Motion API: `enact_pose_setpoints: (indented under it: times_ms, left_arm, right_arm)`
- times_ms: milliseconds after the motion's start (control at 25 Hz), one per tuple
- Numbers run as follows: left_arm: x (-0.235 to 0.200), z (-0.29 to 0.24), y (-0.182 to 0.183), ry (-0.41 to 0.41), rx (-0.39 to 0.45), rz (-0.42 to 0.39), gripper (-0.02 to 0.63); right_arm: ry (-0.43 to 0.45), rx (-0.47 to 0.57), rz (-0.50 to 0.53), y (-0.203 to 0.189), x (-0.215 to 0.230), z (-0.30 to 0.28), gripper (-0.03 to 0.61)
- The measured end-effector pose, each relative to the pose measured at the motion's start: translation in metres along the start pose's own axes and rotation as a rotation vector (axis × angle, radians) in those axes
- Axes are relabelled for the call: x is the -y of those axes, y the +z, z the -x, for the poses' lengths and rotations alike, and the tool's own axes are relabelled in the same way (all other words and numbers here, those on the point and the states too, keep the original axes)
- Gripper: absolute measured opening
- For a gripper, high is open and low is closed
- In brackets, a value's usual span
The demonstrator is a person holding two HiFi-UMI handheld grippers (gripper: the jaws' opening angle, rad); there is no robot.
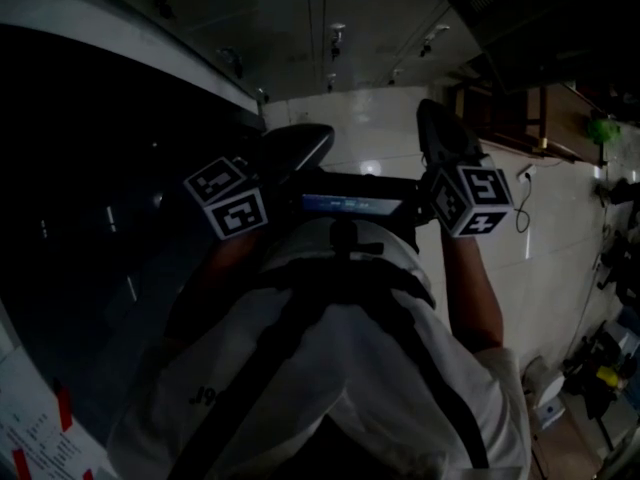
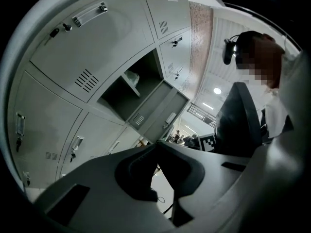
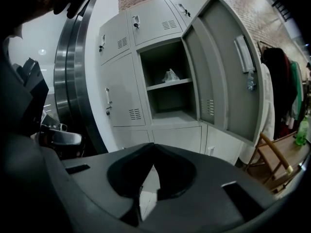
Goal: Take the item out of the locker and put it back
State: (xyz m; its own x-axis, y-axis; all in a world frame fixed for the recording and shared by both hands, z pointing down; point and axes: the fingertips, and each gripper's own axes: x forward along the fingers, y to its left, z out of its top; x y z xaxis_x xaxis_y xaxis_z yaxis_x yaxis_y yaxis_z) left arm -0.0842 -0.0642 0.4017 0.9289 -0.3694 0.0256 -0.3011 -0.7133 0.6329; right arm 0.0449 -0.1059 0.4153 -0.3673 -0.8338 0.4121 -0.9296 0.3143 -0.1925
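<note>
The grey locker bank [image 3: 121, 81] has one compartment open, with its door [image 3: 228, 72] swung out to the right. A small crumpled white item [image 3: 170, 75] lies on the shelf inside; in the left gripper view the same white item [image 2: 132, 77] shows in the open compartment. My right gripper [image 3: 153, 147] is well short of the locker, its jaws closed tip to tip with nothing between them. My left gripper [image 2: 156, 144] is likewise shut and empty. In the dark head view both the left gripper [image 1: 300, 143] and the right gripper [image 1: 440, 128] are held in front of the person's chest.
A curved steel column [image 3: 73, 81] stands left of the lockers. A wooden chair [image 3: 279, 154] and hanging clothes [image 3: 282, 81] are to the right of the open door. Pale floor tiles [image 1: 560, 238] lie below. Distant people [image 2: 182, 137] show past the lockers.
</note>
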Motion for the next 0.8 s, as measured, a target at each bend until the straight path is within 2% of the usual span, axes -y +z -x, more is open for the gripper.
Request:
enact_pose_setpoints:
  times_ms: [400,800]
  left_arm:
    - [0.027,-0.010,-0.009,0.063,0.054,-0.036,0.003]
    - [0.075,-0.036,-0.055,0.133,0.097,-0.024,0.003]
  right_arm:
    - [0.069,0.020,0.021,-0.004,0.010,0.026,0.000]
    - [0.127,0.008,0.018,-0.034,0.040,0.084,0.000]
